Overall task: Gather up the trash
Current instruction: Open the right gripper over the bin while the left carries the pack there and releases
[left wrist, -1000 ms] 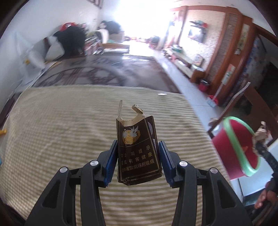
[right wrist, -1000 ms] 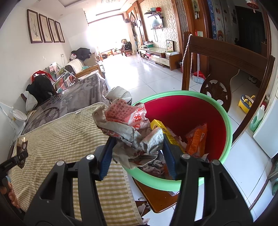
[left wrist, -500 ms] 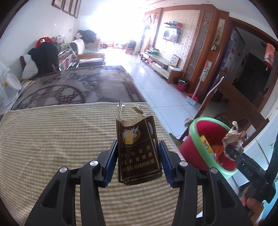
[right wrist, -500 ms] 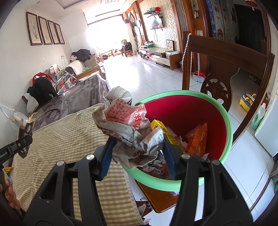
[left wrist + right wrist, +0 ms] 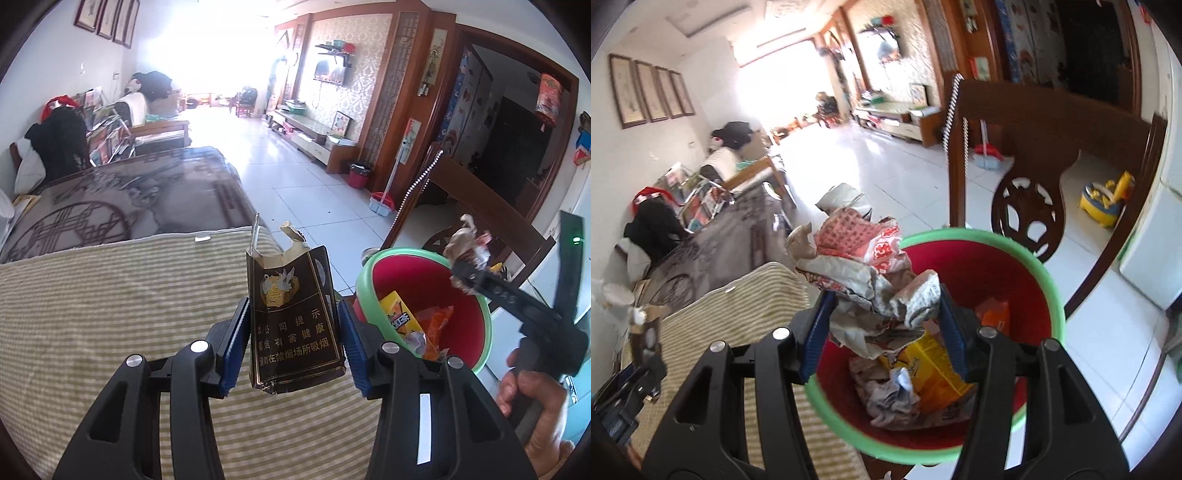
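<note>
My left gripper [image 5: 293, 345] is shut on a torn dark brown cigarette pack [image 5: 293, 314] with gold print, held upright above the striped tablecloth [image 5: 92, 314]. My right gripper [image 5: 884, 336] is shut on a crumpled wad of red and grey paper wrapper [image 5: 864, 273], held over the red bin with a green rim [image 5: 1052, 295]. The bin holds a yellow packet [image 5: 931, 365], an orange wrapper and crumpled paper. In the left wrist view the bin [image 5: 476, 306] is to the right, with the right gripper [image 5: 467, 271] and its wad [image 5: 467, 242] above it.
A carved wooden chair [image 5: 1030, 218] stands behind the bin. The bin sits beside the table's right edge. A dark patterned cloth [image 5: 122, 199] covers the surface beyond the striped tablecloth. White tiled floor [image 5: 295, 177] lies to the right. A yellow toy [image 5: 1106, 199] is on the floor.
My left gripper has swung right with the cigarette pack, bringing the bin closer in view. My right gripper has moved farther over the bin with the paper wad.
</note>
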Demonstrator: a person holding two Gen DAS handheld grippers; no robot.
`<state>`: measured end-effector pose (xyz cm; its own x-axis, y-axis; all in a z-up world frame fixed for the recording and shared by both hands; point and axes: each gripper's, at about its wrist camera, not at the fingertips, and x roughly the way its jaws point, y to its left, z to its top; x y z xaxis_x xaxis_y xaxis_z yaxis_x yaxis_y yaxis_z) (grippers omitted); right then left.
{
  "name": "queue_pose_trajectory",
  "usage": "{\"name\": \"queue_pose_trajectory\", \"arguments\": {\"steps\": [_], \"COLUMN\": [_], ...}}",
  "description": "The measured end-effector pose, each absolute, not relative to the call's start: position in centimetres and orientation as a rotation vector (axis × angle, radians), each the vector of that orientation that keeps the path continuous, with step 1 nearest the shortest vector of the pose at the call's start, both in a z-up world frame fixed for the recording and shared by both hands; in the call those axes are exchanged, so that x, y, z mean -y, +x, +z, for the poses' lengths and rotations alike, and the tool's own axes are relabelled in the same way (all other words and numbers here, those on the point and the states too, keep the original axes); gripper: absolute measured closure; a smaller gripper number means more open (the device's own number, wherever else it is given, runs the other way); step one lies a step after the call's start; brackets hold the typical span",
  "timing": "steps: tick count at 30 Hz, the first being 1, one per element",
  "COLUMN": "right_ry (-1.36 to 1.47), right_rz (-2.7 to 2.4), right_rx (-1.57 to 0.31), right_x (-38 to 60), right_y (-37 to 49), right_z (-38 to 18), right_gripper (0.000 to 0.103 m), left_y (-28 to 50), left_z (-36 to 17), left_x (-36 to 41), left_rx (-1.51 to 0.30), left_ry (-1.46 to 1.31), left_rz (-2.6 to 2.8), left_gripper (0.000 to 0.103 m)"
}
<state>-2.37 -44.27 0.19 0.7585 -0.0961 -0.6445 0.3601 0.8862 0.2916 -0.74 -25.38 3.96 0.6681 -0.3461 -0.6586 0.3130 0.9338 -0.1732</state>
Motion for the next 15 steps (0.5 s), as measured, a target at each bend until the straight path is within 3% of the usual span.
{"name": "queue_pose_trajectory", "arguments": {"steps": [4,8,11,15], "right_ry": [0.385,0.337,0.370,0.421], "right_rz": [-0.291,-0.364,-0.456,-0.629], "right_rx": [-0.666,-0.660,-0.604,-0.423], "right_x": [44.5,44.4,45.2,46.3], "right_y": [-2.1,-1.9,-2.7,-5.5], "right_z": [-0.1,-0.3,0.0,1.5], "right_gripper": [0.038,0.012,0.006,0.005], "left_y": [0.2,1.2,1.9,2.3], "left_z": [3.3,2.3,1.8,1.4], "left_x": [26.7,28.6,30.7,33.8], "left_rx": [-0.770,-0.794,-0.817,-0.831], "left_ry": [-0.035,-0.029,-0.032,-0.023], "left_rz": [-0.387,-0.428,-0.491,-0.583], "left_gripper": [0.058,0.058,0.058,0.058]}}
